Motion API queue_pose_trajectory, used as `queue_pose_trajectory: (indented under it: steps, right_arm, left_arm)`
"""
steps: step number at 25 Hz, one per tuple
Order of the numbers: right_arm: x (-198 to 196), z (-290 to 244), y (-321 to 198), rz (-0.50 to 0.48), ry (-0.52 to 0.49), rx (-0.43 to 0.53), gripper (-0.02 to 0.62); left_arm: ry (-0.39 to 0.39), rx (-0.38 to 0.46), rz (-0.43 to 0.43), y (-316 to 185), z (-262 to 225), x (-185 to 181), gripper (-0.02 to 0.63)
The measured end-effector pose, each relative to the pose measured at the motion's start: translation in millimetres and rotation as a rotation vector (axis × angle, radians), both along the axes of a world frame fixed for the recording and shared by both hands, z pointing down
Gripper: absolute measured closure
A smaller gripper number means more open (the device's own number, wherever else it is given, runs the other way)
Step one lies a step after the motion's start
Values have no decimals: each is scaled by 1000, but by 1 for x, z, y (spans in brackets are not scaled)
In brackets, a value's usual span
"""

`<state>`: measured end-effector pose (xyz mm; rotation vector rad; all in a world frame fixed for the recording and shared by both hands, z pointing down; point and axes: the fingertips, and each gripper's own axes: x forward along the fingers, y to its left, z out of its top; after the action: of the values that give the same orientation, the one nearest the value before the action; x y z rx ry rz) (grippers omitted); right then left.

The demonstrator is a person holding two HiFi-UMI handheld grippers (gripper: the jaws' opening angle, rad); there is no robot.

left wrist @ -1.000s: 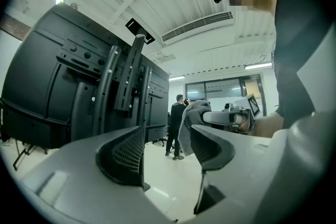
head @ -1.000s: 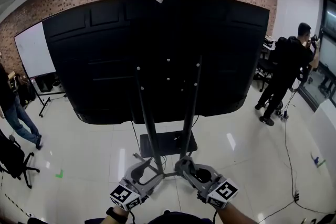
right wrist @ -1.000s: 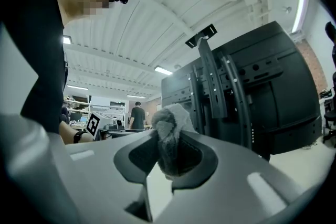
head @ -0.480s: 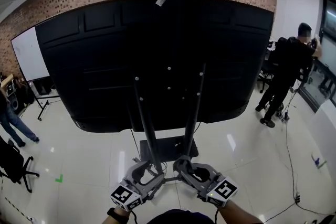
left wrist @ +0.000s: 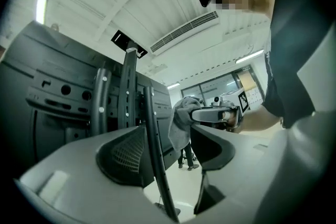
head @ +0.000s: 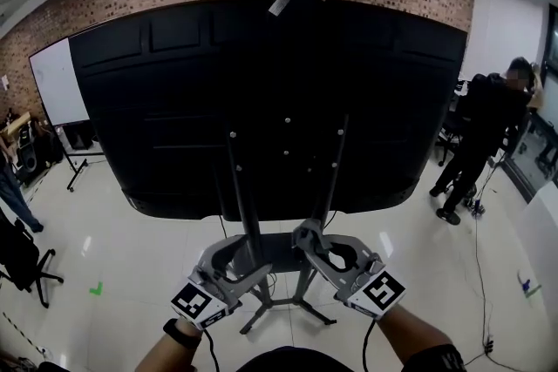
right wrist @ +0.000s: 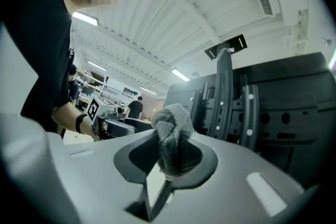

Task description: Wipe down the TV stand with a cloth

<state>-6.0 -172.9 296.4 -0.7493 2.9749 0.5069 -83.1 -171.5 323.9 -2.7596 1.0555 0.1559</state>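
Note:
The TV stand (head: 288, 305) carries a big black screen (head: 261, 100), seen from behind, on two upright poles (head: 244, 205). My left gripper (head: 228, 250) is open, and in the left gripper view the left pole (left wrist: 153, 160) runs through the gap between its jaws (left wrist: 169, 152). My right gripper (head: 307, 235) sits by the right pole, level with the stand's low shelf (head: 279, 246). It (right wrist: 169, 141) is shut on a bunched grey cloth (right wrist: 170, 126), which the left gripper view also shows (left wrist: 181, 120).
A whiteboard (head: 59, 83) stands at the back left. A person in black (head: 488, 135) stands at the right, with cables (head: 478, 274) on the floor nearby. A black chair (head: 22, 261) and another person's legs (head: 10, 196) are at the left edge.
Both grippers have risen from the stand's feet to shelf height along the poles. The person at the left has walked almost out of view.

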Motion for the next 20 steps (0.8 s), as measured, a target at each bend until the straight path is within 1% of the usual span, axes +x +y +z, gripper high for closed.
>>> queue_pose_trajectory:
  steps: [1, 3, 7, 11, 14, 16, 20]
  right_arm:
    - [0, -14, -4, 0, 7, 40, 538]
    - [-1, -42, -13, 0, 28, 106, 538]
    - [-3, -91, -35, -7, 58, 176, 538]
    - [-4, -143, -61, 6, 64, 247, 538]
    - [-7, -186, -74, 20, 71, 328, 538]
    - [-8, -214, -83, 24, 74, 365, 540]
    - [-10, -264, -108, 55, 77, 384, 539]
  left_arm:
    - [-4, 28, 5, -4, -14, 0, 307]
    - [15, 80, 24, -11, -46, 1, 307]
    - [7, 168, 42, -26, -100, 5, 307]
    - [28, 219, 83, -37, -149, 12, 307]
    - [-17, 278, 81, -46, -181, 17, 307]
    - [-46, 311, 75, -55, -205, 18, 307]
    - [-69, 350, 63, -68, -250, 19, 307]
